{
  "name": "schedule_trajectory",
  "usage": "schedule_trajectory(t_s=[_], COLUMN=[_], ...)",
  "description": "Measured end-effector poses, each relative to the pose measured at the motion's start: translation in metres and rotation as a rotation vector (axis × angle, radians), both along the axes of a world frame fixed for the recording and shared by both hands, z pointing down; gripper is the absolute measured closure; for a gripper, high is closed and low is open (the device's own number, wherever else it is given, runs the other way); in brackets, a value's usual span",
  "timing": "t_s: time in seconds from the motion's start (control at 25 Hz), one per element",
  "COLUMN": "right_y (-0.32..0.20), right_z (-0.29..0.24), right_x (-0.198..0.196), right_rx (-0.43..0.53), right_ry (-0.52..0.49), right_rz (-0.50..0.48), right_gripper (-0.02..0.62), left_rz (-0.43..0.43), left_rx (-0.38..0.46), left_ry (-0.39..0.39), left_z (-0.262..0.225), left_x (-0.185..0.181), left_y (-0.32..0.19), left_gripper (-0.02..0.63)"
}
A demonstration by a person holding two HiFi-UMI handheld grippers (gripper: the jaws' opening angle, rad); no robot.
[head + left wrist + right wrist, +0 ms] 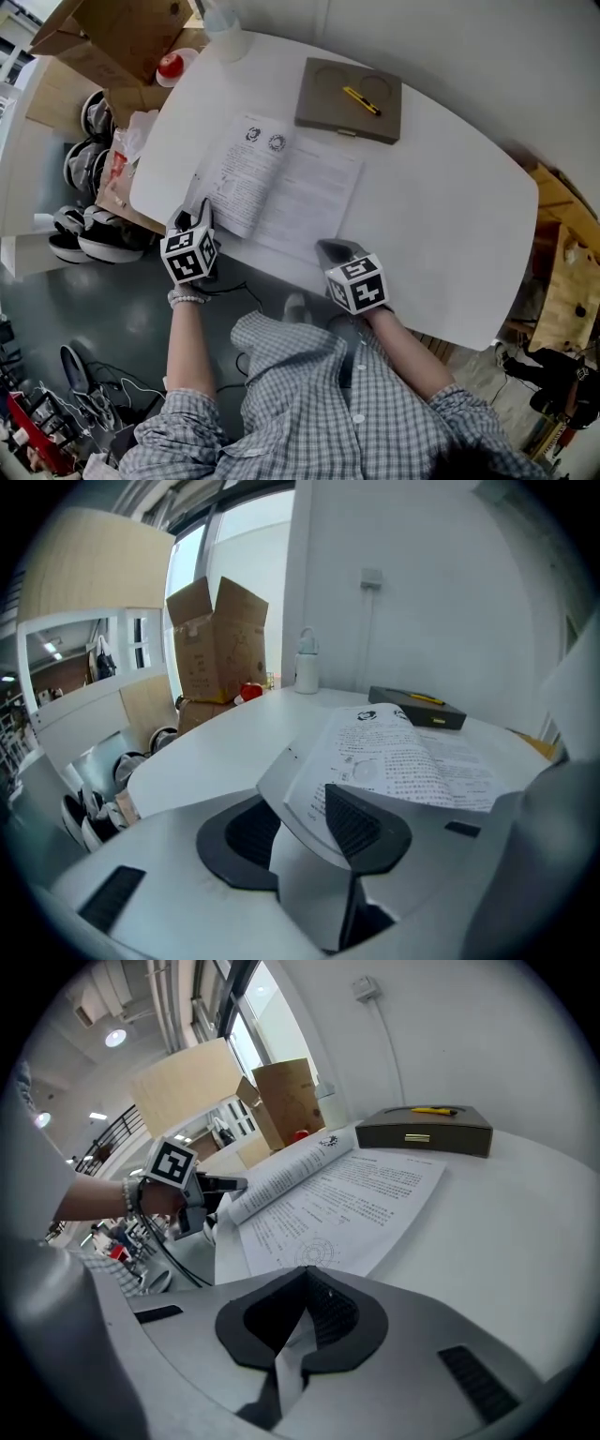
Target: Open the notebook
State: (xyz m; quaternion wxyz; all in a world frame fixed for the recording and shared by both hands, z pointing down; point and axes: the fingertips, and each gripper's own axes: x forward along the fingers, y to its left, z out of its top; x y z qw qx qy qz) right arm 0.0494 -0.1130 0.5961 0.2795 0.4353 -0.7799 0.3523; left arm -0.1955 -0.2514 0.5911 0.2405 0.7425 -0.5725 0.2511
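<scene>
- The notebook (281, 183) lies open on the white table (450, 187), close to the table's front edge, with its printed pages facing up
- Its right-hand page lies flat on the table, while the left-hand pages curve up off the table
- The left gripper (202, 214) is at the table's front-left edge, at the lower left corner of the notebook
- Its jaws stand partly apart, with the grey cover and the corner of the raised pages between them, and the left pad stands clear of the sheets
- The right gripper (334, 249) is at the table's front edge, its tip at the near edge of the flat page
- Its jaws are closed together; a thin white strip shows in the slit below the pads, and I cannot tell whether that is paper
- A flat brown box (349, 98) sits at the table's far side with a yellow tool (361, 100) on its lid
- A white bottle (225, 28) stands at the table's far-left edge
- A cardboard box (122, 33) stands just off the table's left end
- A person in a checked shirt (309, 403) is at the table's front edge, one hand on each gripper
</scene>
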Motion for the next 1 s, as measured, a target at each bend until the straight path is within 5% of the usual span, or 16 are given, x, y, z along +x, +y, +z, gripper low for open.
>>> schedule_trajectory(t_s=[0.24, 0.68, 0.84, 1.0], right_y=[0.001, 0.000, 0.001, 0.001], right_z=[0.000, 0.000, -0.001, 0.000], right_x=[0.001, -0.001, -0.001, -0.002], right_rx=[0.005, 0.028, 0.047, 0.037], right_ry=[0.013, 0.018, 0.033, 0.018], right_rz=[-0.020, -0.036, -0.059, -0.057], right_gripper=[0.575, 0.574, 0.574, 0.574], left_rz=[-0.040, -0.075, -0.037, 0.039], left_rx=[-0.009, -0.017, 0.029, 0.083], left_ry=[0.054, 0.050, 0.113, 0.170], left_z=[0.002, 0.000, -0.022, -0.045], left_x=[-0.012, -0.042, -0.024, -0.002], left_y=[0.002, 0.034, 0.041, 0.043], left_gripper=[0.392, 0.385, 0.563, 0.594])
